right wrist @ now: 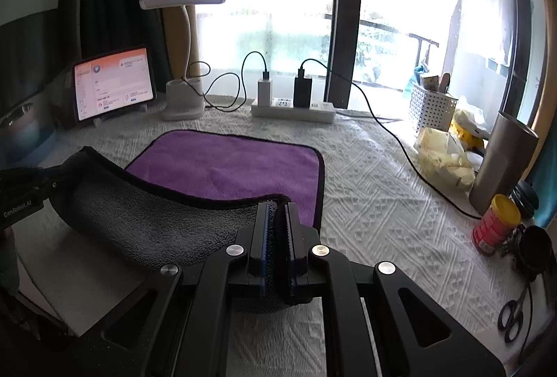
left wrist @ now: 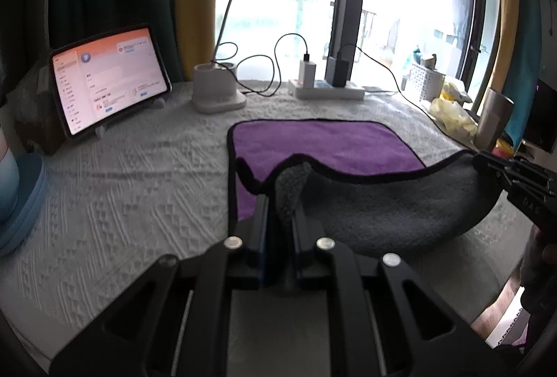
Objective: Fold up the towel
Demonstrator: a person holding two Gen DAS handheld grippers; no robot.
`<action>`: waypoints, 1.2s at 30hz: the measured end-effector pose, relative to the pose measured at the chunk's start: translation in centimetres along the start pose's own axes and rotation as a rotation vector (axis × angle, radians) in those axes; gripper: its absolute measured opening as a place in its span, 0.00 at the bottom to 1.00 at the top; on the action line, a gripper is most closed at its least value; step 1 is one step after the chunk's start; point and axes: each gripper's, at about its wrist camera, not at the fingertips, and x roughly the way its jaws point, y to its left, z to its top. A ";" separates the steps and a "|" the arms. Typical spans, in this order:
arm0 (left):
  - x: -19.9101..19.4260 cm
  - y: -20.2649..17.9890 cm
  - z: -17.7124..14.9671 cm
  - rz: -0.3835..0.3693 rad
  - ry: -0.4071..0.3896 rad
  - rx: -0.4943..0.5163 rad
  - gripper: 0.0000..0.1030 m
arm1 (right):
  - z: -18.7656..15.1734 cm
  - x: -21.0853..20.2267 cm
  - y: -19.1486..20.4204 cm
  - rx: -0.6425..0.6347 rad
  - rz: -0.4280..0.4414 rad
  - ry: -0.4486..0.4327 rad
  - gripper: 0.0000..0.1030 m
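Left gripper (left wrist: 281,203) is pinching the towel's (left wrist: 323,147) near left corner, grey pile bunched between the fingers. Right gripper (right wrist: 277,220) is clamped on the near right corner, jaws pressed onto the fabric. Each gripper shows in the other's view: right gripper (left wrist: 501,170) at the lifted edge's far end, left gripper (right wrist: 38,183) likewise.

Towel (right wrist: 226,161): purple top face, grey underside, black piping. Its near edge is raised off the tablecloth (left wrist: 139,175) and sags between the two grippers, grey side facing the cameras. The far half lies flat, purple up. The lifted edge runs left to right, parallel to the window (right wrist: 271,11); the flat part reaches from that edge toward the window.

Relative to the towel: power strip (right wrist: 294,110) with two chargers sits beyond its far edge, desk lamp (left wrist: 222,88) beyond the far left corner, tablet (left wrist: 108,77) on a stand further left. To the right, well apart: steel tumbler (right wrist: 501,161), red can (right wrist: 496,224), scissors (right wrist: 511,314), white perforated basket (right wrist: 431,109). A black cable (right wrist: 400,140) runs from the strip past the towel's right side.
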 end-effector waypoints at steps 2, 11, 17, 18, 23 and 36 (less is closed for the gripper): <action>0.1 0.0 0.4 0.003 0.000 -0.001 0.11 | 0.4 0.1 -0.1 0.005 0.000 -0.008 0.09; 1.0 0.4 3.1 0.000 -0.007 -0.009 0.11 | 3.0 1.2 -0.8 0.012 -0.004 -0.027 0.09; 2.0 0.7 4.7 0.002 -0.009 -0.014 0.11 | 4.6 2.6 -1.5 0.009 0.002 -0.026 0.09; 2.2 0.8 5.0 0.003 -0.009 -0.015 0.11 | 4.9 2.9 -1.6 0.010 0.003 -0.024 0.09; 3.3 1.2 6.5 0.008 -0.014 -0.016 0.11 | 6.2 4.5 -2.0 0.014 0.011 -0.028 0.09; 7.3 2.2 9.2 0.022 -0.024 -0.005 0.11 | 9.1 8.9 -2.8 0.002 0.032 -0.018 0.09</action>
